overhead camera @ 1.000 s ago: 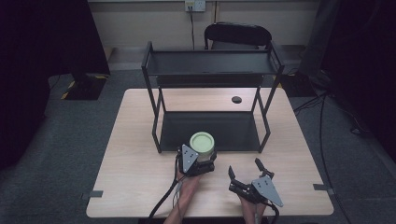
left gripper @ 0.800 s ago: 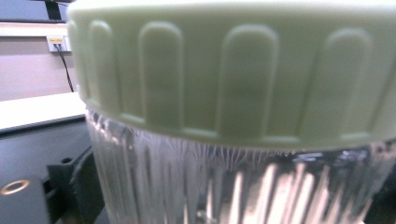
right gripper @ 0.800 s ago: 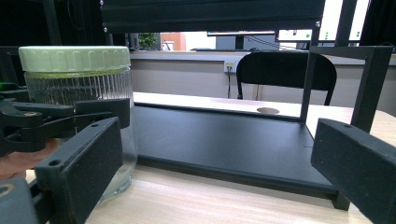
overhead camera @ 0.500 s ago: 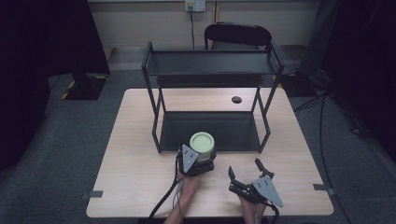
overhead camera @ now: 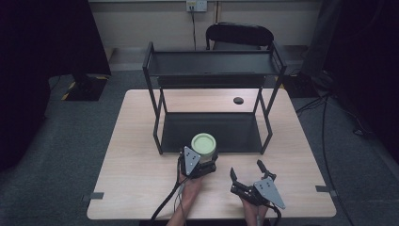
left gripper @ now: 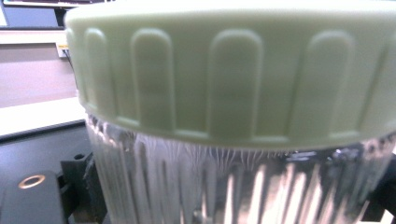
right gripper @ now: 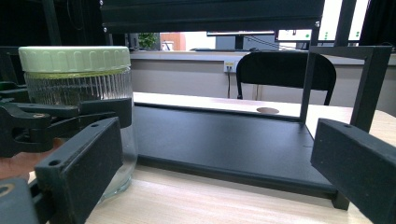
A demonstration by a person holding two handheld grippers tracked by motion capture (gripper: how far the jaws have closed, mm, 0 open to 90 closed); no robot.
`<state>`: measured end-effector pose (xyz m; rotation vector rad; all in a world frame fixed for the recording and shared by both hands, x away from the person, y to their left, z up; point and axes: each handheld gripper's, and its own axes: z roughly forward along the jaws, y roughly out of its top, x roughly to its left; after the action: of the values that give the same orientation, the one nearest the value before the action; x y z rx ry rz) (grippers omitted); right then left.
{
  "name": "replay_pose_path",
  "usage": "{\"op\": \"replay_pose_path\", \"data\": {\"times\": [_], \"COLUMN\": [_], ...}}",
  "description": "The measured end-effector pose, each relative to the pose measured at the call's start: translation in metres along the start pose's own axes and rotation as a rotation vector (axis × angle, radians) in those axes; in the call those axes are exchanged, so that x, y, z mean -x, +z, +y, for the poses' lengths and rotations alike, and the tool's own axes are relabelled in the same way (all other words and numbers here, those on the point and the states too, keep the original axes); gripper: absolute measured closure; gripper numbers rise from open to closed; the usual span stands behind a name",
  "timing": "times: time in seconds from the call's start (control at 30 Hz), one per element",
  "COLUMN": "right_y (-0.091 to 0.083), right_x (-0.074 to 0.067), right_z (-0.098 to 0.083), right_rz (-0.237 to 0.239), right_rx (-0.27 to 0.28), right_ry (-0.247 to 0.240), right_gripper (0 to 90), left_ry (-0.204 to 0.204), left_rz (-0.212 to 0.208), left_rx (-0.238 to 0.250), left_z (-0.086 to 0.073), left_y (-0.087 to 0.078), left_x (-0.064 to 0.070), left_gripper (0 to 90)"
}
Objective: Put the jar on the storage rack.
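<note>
I log a jar (right gripper: 79, 116) of clear glass with vertical ribbing, under a pale green lid (overhead camera: 203, 141) with raised oblong ridges round its rim. Rack (overhead camera: 211, 66): matte black. Table (overhead camera: 136, 155): light wood grain. Chair (right gripper: 285, 70): black. Floor (overhead camera: 70, 155): dark grey.

Dim surroundings, evenly lit tabletop (overhead camera: 141, 155), blurred close-up.

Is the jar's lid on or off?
On: the green lid sits over the upright glass jar, gripped by the left gripper.
</note>
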<state>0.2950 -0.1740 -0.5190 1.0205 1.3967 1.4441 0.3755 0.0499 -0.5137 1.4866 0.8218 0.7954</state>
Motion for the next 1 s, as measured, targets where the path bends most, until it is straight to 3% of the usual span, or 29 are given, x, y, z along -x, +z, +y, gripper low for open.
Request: {"op": "replay_pose_path", "data": {"times": [1.0], "right_y": [-0.0001], "right_x": [0.0002], "right_z": [0.0001], "right_rz": [0.011], "right_rx": [0.0], "right_ry": [0.001], "right_gripper": [1.3], "left_ry": [-0.009], "left_rz": [0.005], "left_rx": [-0.021], "left_z": [0.003], "left_y": [0.0015], "left_x": [0.0003], "left_gripper": [11.4]}}
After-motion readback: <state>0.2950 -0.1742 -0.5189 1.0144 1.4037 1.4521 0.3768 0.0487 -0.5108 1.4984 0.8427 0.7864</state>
